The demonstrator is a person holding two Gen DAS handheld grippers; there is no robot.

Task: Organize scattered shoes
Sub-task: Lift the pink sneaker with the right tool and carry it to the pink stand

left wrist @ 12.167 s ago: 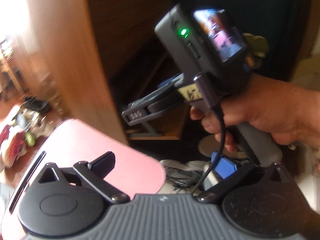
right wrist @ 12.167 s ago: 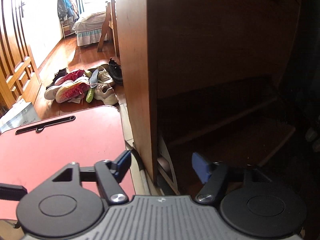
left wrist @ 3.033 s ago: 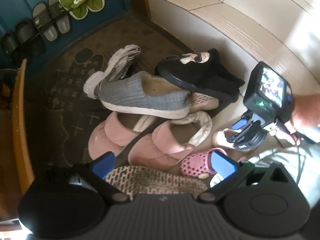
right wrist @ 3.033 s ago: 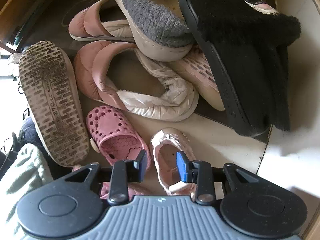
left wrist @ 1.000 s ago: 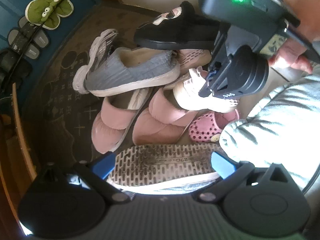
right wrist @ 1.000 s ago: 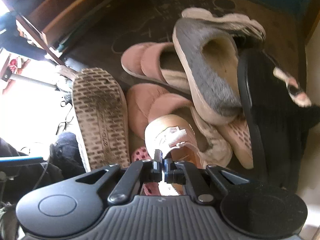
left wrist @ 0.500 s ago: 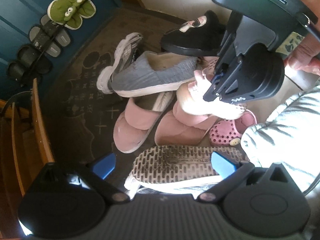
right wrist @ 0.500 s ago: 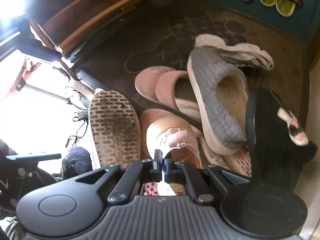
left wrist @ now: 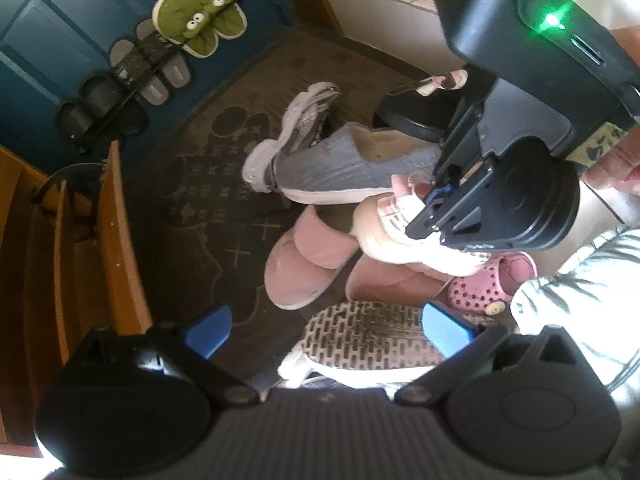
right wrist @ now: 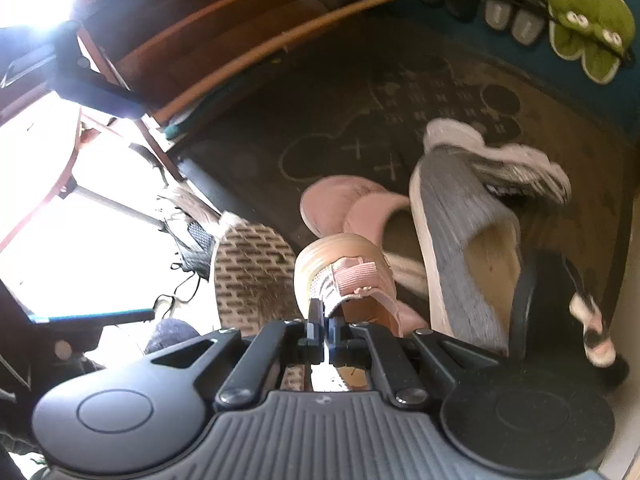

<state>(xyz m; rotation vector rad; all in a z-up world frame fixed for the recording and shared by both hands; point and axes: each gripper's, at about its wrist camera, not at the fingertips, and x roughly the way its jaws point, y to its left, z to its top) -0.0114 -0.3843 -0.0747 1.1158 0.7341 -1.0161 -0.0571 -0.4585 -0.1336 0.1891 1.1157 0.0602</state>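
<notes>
A small pink-and-white child's sneaker [right wrist: 344, 272] hangs above the shoe pile, and my right gripper [right wrist: 323, 326] is shut on its rim. The left wrist view shows that same sneaker [left wrist: 380, 232] under the right gripper [left wrist: 438, 196]. My left gripper [left wrist: 326, 330] stands open with nothing between its blue pads, above an upturned ribbed sole [left wrist: 368, 340]. Below lie two pink slippers [left wrist: 304, 264], a grey slip-on [left wrist: 340, 164], a black fuzzy slipper [left wrist: 412, 116], a white-grey sneaker [left wrist: 296, 124] and a tiny pink clog [left wrist: 492, 280].
A dark patterned mat [left wrist: 208, 200] covers the floor. Wooden shoe-rack shelves [right wrist: 256, 36] stand at the left. Green frog slippers [left wrist: 200, 8] and grey sandals [left wrist: 156, 72] hang on a blue door. A white tiled step [left wrist: 384, 12] lies behind the pile. A sleeve [left wrist: 580, 288] is at right.
The right gripper, open over the small sneaker three seconds ago, has shut on it and lifted it off the floor. Both cameras have risen and swung toward the wooden rack.
</notes>
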